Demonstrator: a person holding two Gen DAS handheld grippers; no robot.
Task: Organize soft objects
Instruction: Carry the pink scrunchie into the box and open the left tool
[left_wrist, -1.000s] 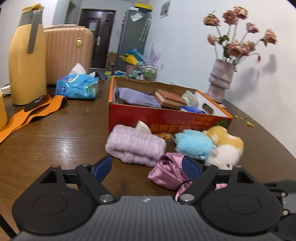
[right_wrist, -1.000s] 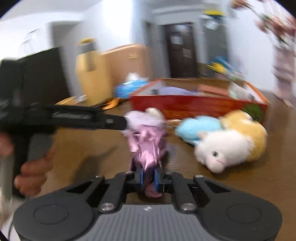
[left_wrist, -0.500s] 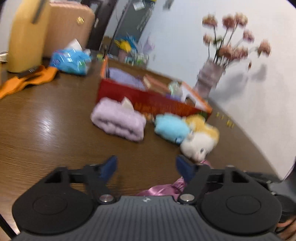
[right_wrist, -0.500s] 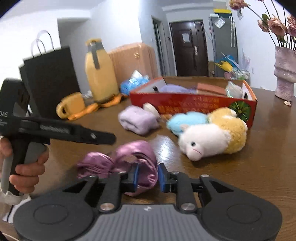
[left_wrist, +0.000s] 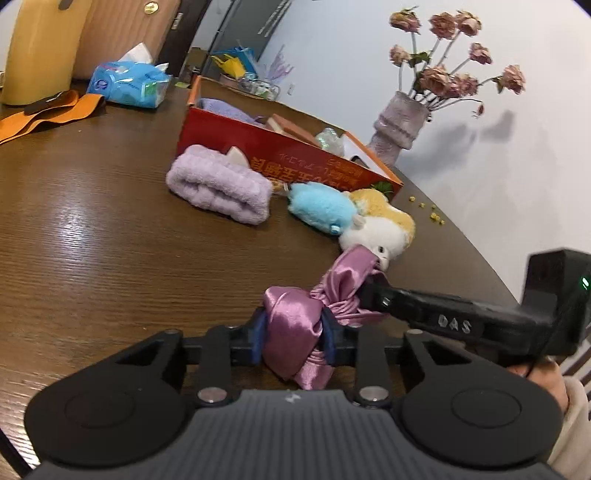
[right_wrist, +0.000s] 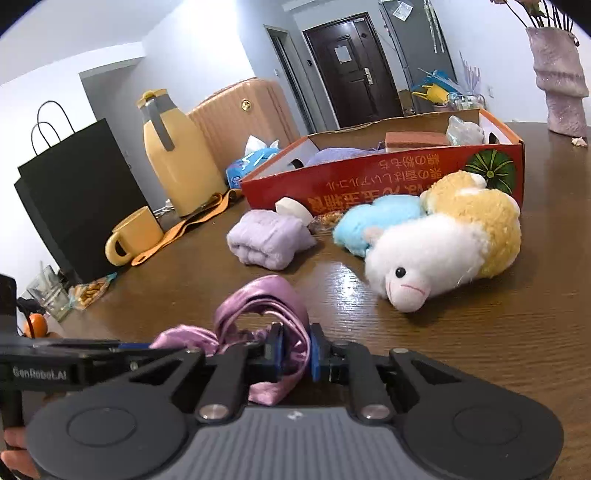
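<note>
Left gripper (left_wrist: 294, 334) jaws just closed on pink satin cloth (left_wrist: 295, 325), right gripper (right_wrist: 295, 352) pinching its other end, near red box (right_wrist: 388, 177).

Both tools low and tilted downward — left tool (left_wrist: 293, 328) just closing, right tool (right_wrist: 295, 350) clamped.

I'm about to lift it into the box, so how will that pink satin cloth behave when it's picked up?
Probably floppy: the pink satin cloth bunches and drapes between the left gripper and right gripper. Its glossy sheen suggests it could slip from the pads. It looks light, so loose ends may dangle.
</note>
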